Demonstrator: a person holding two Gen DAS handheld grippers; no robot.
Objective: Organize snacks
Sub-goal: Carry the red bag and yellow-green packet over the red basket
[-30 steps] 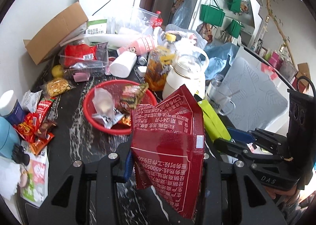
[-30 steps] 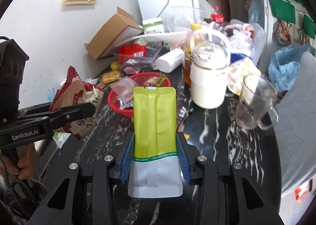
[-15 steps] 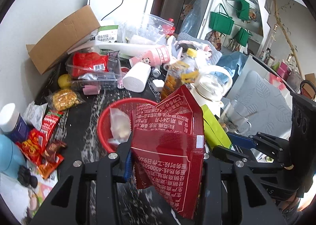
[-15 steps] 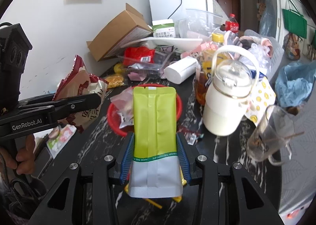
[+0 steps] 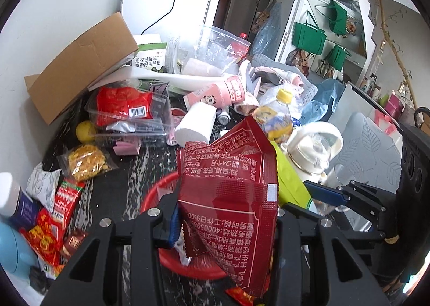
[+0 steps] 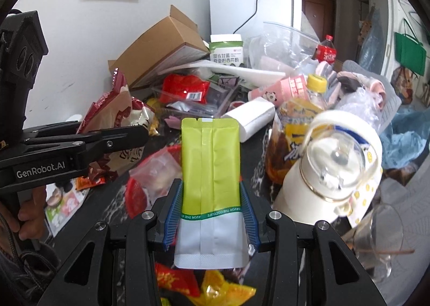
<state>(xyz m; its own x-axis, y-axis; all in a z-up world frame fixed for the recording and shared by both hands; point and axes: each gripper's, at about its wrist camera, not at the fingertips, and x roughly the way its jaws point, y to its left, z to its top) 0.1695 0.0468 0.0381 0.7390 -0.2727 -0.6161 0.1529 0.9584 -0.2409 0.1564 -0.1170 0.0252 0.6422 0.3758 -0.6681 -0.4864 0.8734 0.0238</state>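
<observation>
In the left wrist view my left gripper [image 5: 225, 225] is shut on a dark red snack bag [image 5: 228, 193] printed with white text, held upright over a red basket [image 5: 153, 195]. My right gripper [image 6: 212, 214] is shut on a lime-green and white pouch [image 6: 211, 166], which stands upright between the blue pads. The red basket [image 6: 134, 198] lies just below and left of it, with a clear packet [image 6: 158, 171] inside. Each gripper shows in the other's view: the left gripper [image 6: 129, 139] with its bag, the right gripper [image 5: 322, 195] beside the green pouch [image 5: 290, 185].
A white kettle [image 6: 330, 171], a yellow-capped bottle [image 6: 295, 123] and a glass mug [image 6: 376, 236] crowd the right. Behind are a white roll [image 5: 196, 125], a clear tub [image 5: 126, 109] and a cardboard box [image 5: 78, 64]. Loose packets [image 5: 48, 225] lie left. A hand [image 6: 29, 214] holds the left gripper.
Both grippers have moved forward across the table with their packets; the red basket has slid from ahead to right beneath them. Neither grip has changed.
</observation>
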